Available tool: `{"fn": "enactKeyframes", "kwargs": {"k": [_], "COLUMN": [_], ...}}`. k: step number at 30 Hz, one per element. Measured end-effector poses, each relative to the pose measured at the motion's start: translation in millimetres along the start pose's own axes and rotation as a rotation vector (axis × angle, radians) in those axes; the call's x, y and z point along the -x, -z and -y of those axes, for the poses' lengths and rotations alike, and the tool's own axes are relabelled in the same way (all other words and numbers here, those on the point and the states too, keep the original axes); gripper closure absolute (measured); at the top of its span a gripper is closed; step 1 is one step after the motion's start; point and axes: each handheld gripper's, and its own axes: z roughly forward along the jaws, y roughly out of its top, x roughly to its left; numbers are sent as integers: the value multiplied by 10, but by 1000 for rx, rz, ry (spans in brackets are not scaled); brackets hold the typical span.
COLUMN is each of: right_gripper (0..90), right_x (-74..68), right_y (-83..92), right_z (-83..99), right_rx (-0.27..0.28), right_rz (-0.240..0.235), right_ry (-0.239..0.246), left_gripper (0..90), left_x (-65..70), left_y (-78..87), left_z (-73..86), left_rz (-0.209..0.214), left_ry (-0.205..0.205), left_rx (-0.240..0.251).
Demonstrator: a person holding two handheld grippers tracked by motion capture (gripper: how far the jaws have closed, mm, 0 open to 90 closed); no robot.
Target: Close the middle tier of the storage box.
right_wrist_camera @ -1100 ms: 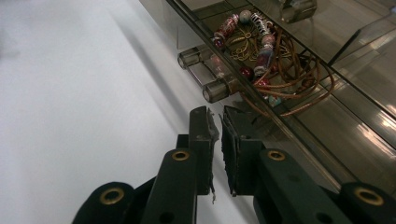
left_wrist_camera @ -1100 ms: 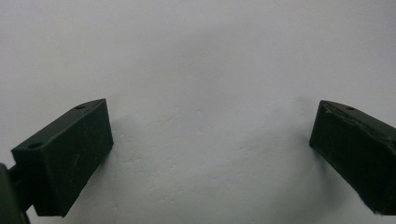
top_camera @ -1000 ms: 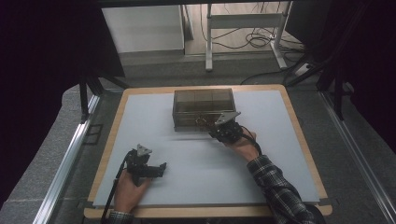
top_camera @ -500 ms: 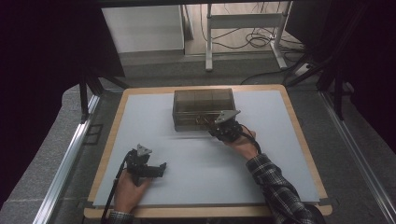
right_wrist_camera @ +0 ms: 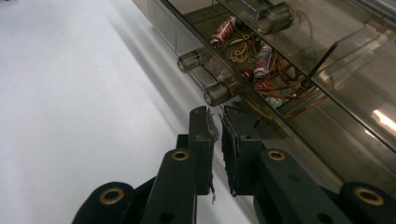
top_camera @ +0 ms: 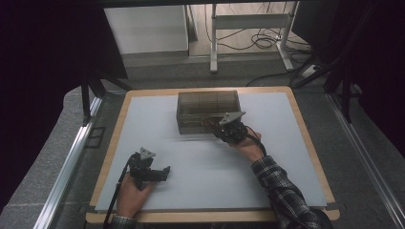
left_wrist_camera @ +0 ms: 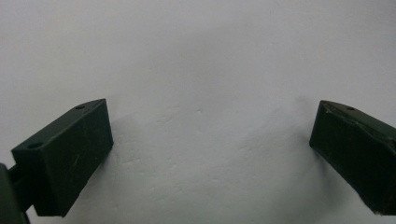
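A smoky see-through drawer box (top_camera: pixel 207 107) stands at the back middle of the white mat (top_camera: pixel 200 167). My right gripper (top_camera: pixel 216 128) is at the box's front, shut, with nothing between its jaws. In the right gripper view the closed gripper (right_wrist_camera: pixel 218 128) sits just below a clear drawer handle (right_wrist_camera: pixel 205 79), apart from it. Behind the handle lie beads and a gold pendant (right_wrist_camera: pixel 247 53) inside the drawer. My left gripper (top_camera: pixel 165 172) rests low over the mat at the front left, and the left gripper (left_wrist_camera: pixel 210 149) is open over bare white surface.
The mat lies on a wooden board (top_camera: pixel 305 138) with metal rails (top_camera: pixel 71 157) along both sides. A table leg frame and cables (top_camera: pixel 258 43) are on the floor beyond the far edge. A plaid sleeve (top_camera: pixel 282 191) comes in at the lower right.
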Motion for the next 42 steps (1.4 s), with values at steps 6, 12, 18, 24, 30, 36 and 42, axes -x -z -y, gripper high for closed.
{"fn": "enactKeyframes", "kwargs": {"k": [6, 12, 18, 24, 30, 36, 42], "right_gripper": [809, 809, 809, 809, 808, 806, 801], "right_x": [7, 16, 24, 35, 59, 90, 114], "right_y": [-8, -18, -35, -54, -75, -100, -117], "right_z": [-16, -23, -33, -43, -54, -62, -63], "right_rx": [3, 3, 4, 4, 4, 9, 16], "right_rz": [1, 3, 3, 7, 11, 18, 28], "right_ry": [2, -2, 1, -2, -4, -8, -11], "left_gripper": [0, 0, 0, 0, 0, 0, 0], "left_x": [0, 0, 0, 0, 0, 0, 0], "left_y": [0, 0, 0, 0, 0, 0, 0], "left_z": [0, 0, 0, 0, 0, 0, 0], "left_rz": [0, 0, 0, 0, 0, 0, 0], "left_ry": [0, 0, 0, 0, 0, 0, 0], "left_rx": [0, 0, 0, 0, 0, 0, 0]}}
